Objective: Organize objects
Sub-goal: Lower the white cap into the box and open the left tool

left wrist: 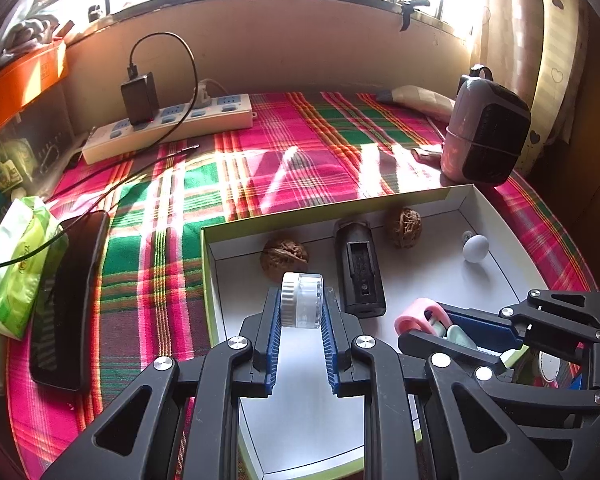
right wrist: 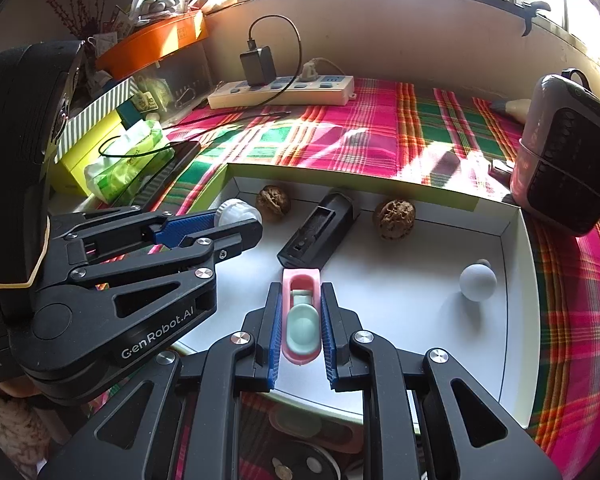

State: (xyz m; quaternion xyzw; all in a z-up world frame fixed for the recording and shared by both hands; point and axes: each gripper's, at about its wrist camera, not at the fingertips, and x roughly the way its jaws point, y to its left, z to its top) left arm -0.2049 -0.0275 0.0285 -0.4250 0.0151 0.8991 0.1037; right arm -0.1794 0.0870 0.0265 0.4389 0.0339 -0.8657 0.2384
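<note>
Tray (left wrist: pixel 496 216): shallow white box with green outer walls, on plaid cloth (left wrist: pixel 300 152).

Contents, left-wrist view, tray centre as dial: walnut (left wrist: pixel 285 257) at 10 o'clock; second walnut (left wrist: pixel 404 227) at 12; black battery holder (left wrist: pixel 360 268) between them, lying flat; small white ball (left wrist: pixel 475 248) at 2.

Left gripper (left wrist: pixel 302 306): pinching a small clear jar (left wrist: pixel 302 300) with ribbed white cap, held on its side above the tray floor.

Right gripper (right wrist: pixel 300 320): pressed onto a pink-and-mint clip-like item (right wrist: pixel 301 316), held lengthwise over the tray's near edge.

Risks: jar is round and would likely roll once released, knocking the near walnut. Both grippers sit close together; a sideways move could make them collide. Ball may roll if the tray is nudged.
</note>
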